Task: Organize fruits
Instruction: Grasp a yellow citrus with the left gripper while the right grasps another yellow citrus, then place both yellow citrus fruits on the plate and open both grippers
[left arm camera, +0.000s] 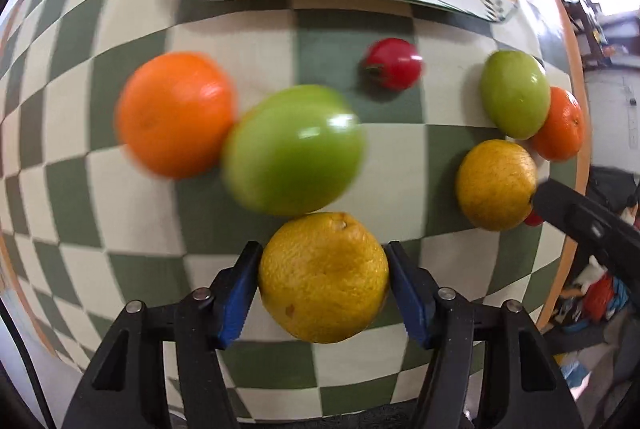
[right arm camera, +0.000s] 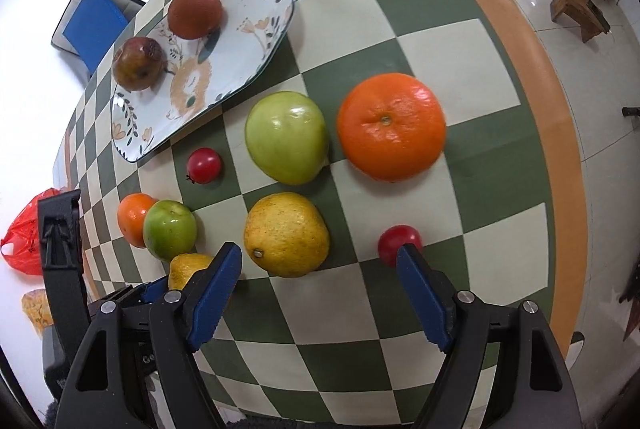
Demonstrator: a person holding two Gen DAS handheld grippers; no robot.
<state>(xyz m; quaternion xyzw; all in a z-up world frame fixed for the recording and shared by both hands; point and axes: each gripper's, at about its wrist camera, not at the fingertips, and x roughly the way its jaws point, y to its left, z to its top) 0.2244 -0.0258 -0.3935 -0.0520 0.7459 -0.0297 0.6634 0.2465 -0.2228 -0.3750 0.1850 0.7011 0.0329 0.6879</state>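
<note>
the left gripper (left arm camera: 323,279) has its jaws clenched on a yellow lemon (left arm camera: 323,277) sitting on the bench (left arm camera: 132,229) - dead centre. the right gripper (right arm camera: 320,265) jaws gape wide, empty - another lemon (right arm camera: 286,234) lies just ahead, a bit left.

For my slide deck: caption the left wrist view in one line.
Left gripper closes its blue pads on a yellow citrus on the checkered tablecloth.

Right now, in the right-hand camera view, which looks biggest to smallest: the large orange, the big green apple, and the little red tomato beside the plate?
1. Large orange
2. Big green apple, only slightly smaller, so that's a close call
3. Little red tomato, clearly smallest
</note>
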